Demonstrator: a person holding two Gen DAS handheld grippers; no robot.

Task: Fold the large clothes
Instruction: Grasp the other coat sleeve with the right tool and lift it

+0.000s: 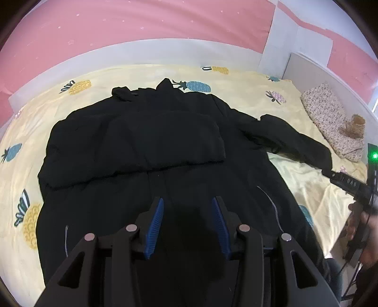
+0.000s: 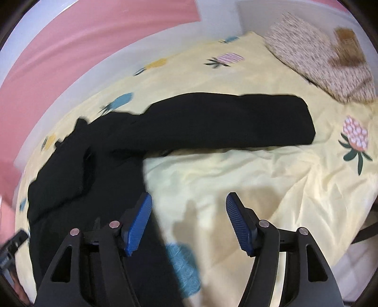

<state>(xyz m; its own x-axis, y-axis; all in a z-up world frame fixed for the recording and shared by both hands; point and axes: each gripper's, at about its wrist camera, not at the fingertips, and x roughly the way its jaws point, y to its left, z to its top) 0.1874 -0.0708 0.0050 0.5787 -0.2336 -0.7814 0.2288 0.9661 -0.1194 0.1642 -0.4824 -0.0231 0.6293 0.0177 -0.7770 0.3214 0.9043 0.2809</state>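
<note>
Covering most of the bed (image 1: 236, 78), a yellow sheet (image 2: 236, 177) with printed pineapples carries all the things here. The black jacket (image 1: 146, 146) lies flat in the middle of the bed, its collar toward the pink wall (image 1: 141, 21) beyond the bed and its hem nearest the cameras. One sleeve is folded across the chest of the jacket. The other sleeve (image 2: 224, 122) is stretched out sideways from the jacket, flat on the sheet, its cuff pointing toward the speckled pillow (image 1: 330, 120). This pillow lies at the head corner of the bed, well apart from the jacket, and a small brown thing (image 1: 354, 127) rests on it; I cannot tell what it is.

The left gripper (image 1: 187, 224) is above the lower part of the jacket, its jaws spread and holding nothing. The right gripper (image 2: 189, 224) is beside the jacket's edge, below the stretched sleeve, over the bare sheet; its jaws are also spread wide, with nothing between them. The right wrist view is somewhat blurred.
</note>
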